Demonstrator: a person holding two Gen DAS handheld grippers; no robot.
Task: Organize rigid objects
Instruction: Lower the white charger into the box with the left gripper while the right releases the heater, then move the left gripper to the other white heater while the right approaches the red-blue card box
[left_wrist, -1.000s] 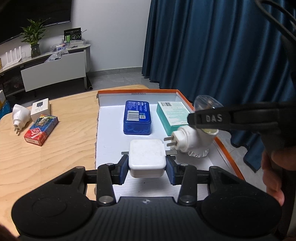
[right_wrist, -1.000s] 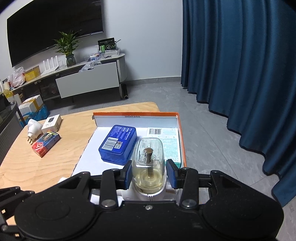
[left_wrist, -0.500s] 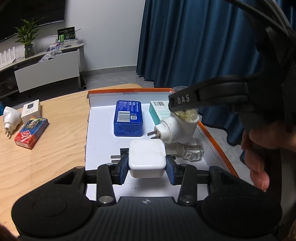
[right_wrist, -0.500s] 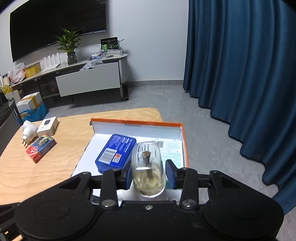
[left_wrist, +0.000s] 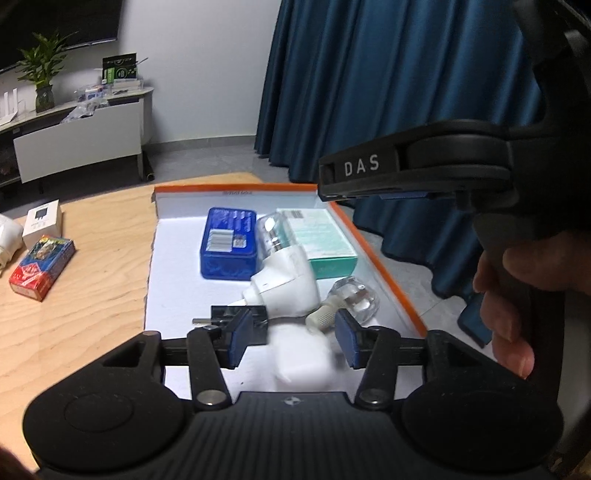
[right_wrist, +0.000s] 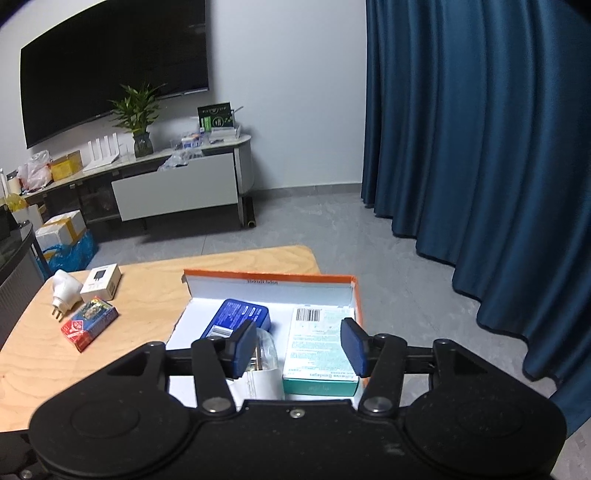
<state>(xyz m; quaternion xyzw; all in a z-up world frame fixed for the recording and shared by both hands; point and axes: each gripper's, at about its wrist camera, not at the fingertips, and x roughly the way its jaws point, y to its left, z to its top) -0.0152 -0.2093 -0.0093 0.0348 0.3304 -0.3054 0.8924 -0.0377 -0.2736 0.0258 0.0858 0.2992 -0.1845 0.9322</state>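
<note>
An orange-rimmed white box lies on the wooden table. In it are a blue tin, a teal box, a white plug-in vaporizer with a clear bottle, a clear glass bottle and a white square charger, blurred. My left gripper is open just above the charger. My right gripper is open and empty above the box, with the vaporizer and teal box below it.
On the table left of the box lie a red and blue card box, a small white box and a white plug. A blue curtain hangs at the right. A TV stand is at the back.
Both grippers opened. The left let go of the white charger, which dropped into the box. The right released the vaporizer, which now lies in the box, and rose.
</note>
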